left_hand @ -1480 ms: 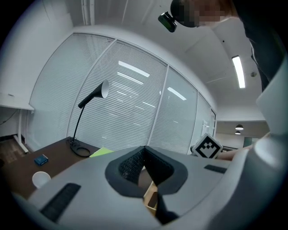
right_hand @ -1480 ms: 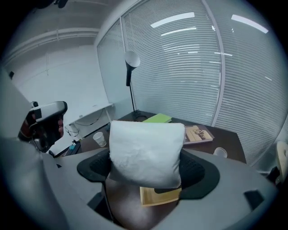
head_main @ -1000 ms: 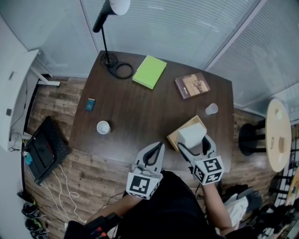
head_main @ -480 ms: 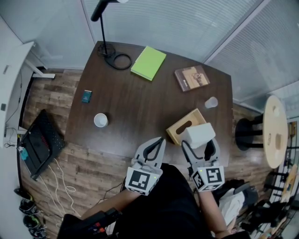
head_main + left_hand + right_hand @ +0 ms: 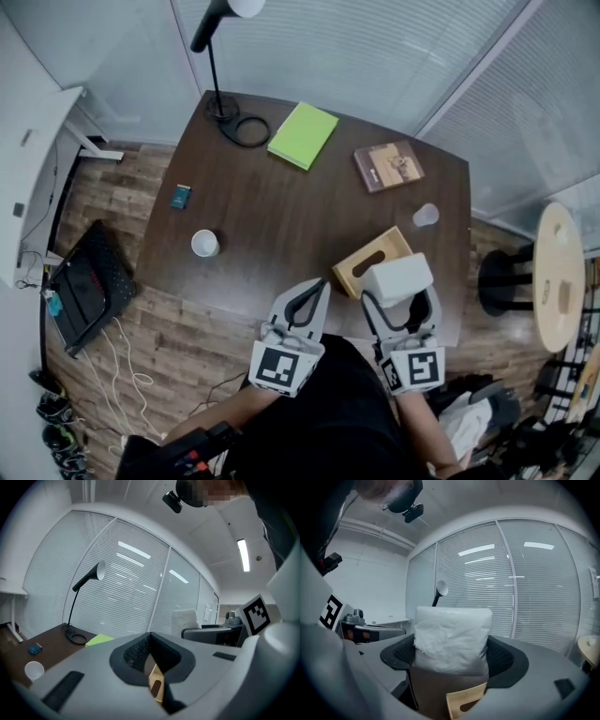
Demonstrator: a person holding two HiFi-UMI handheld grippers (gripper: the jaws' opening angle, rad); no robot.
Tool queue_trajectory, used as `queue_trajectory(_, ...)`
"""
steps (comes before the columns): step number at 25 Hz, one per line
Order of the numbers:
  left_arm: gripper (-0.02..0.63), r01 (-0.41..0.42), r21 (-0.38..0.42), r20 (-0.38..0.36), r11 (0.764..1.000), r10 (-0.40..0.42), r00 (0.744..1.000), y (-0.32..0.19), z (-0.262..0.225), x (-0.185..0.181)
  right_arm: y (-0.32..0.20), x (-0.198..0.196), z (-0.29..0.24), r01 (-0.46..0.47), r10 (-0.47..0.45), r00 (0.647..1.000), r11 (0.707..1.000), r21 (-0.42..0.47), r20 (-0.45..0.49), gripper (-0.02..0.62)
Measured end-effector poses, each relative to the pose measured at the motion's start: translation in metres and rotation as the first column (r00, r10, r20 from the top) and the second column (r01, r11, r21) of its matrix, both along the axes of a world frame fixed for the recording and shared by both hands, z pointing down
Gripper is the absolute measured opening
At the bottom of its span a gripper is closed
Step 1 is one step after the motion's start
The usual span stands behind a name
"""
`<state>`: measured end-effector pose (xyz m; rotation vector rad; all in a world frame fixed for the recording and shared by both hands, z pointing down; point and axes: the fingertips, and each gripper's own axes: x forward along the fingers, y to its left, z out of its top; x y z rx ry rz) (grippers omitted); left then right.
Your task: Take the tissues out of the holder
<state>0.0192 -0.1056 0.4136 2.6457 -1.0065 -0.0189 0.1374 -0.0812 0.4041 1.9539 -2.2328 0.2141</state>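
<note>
The white tissue pack [image 5: 398,277] is off the table, just on the near side of the wooden holder [image 5: 371,261]. My right gripper [image 5: 399,292] is shut on the pack's sides. In the right gripper view the pack [image 5: 452,639] fills the space between the jaws, and the holder [image 5: 465,704] with its slot shows below it. The holder lies on the dark table [image 5: 281,216] near the front right edge. My left gripper [image 5: 321,287] hovers to the holder's left with its tips together and nothing in them; the left gripper view shows the holder [image 5: 157,684] past the tips.
On the table are a black desk lamp [image 5: 223,105] with coiled cable, a green notebook [image 5: 303,135], a brown book [image 5: 388,166], a clear cup [image 5: 426,217], a white cup [image 5: 204,244] and a small blue box [image 5: 180,196]. A round side table [image 5: 555,272] stands right.
The right gripper has drawn the tissue pack back toward me, from over the holder to past its near edge. The left gripper has stayed about where it was.
</note>
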Motion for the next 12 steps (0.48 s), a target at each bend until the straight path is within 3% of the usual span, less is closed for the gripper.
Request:
queue_trajectory(6, 0.0, 0.011, 0.014, 0.026, 1.0, -0.011, 1.0, 0.004, -0.003, 0.022, -0.001, 0.021, -0.005, 0.042, -0.043, 0.998, 0.999, 0.034, 0.044, 0.462)
queue_trajectory(12, 0.0, 0.046, 0.038, 0.027, 0.998, -0.047, 0.999, 0.004, -0.01, 0.045, 0.0, 0.038, -0.013, 0.073, -0.075, 0.997, 0.996, 0.047, 0.024, 0.462)
